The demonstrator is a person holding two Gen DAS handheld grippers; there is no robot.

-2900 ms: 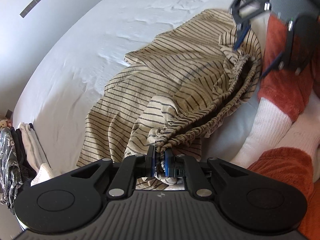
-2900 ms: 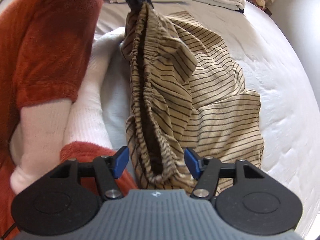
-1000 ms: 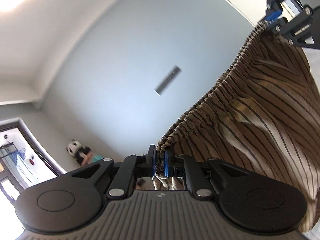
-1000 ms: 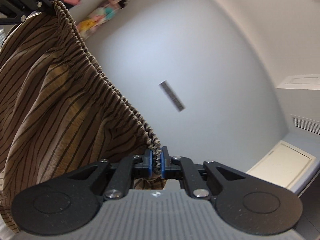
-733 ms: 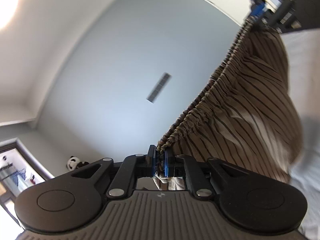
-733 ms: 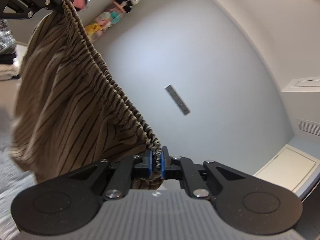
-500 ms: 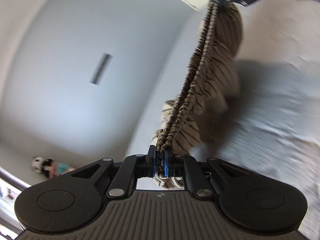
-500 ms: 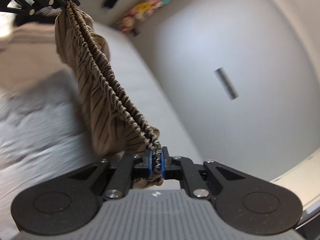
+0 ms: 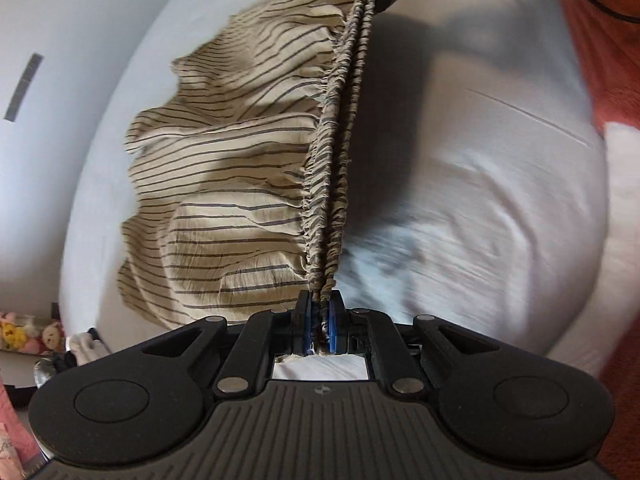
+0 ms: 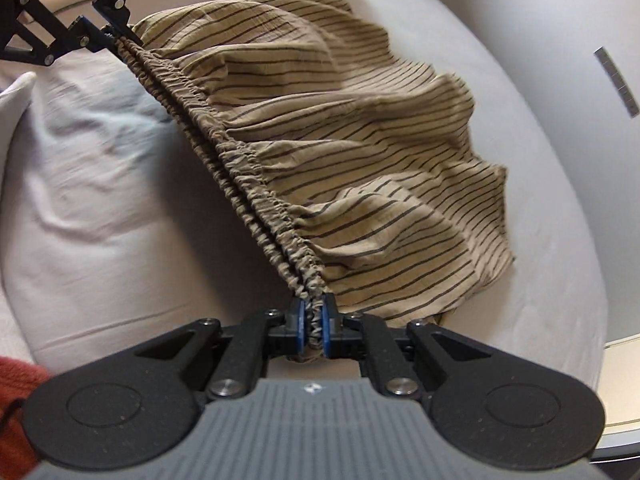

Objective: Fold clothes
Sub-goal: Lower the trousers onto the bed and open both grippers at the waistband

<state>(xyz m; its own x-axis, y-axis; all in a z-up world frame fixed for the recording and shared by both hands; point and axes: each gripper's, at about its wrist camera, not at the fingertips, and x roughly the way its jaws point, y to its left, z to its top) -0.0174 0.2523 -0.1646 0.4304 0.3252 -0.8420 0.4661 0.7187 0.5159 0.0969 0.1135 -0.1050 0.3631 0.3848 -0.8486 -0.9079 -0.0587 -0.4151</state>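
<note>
Tan striped shorts [image 9: 224,184] hang by their stretched elastic waistband [image 9: 332,184] over the white bed [image 9: 480,200]; the left gripper [image 9: 319,320] pinches one waistband end. From the right wrist, the right gripper [image 10: 313,330] clamps the other end [image 10: 308,276], cloth billowing toward the bed's far edge. Spreading seems in hand; next, lowering it flat and taut.

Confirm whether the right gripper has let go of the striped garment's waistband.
No. The right gripper is shut on the gathered waistband of the striped garment, stretched taut to the left gripper.
</note>
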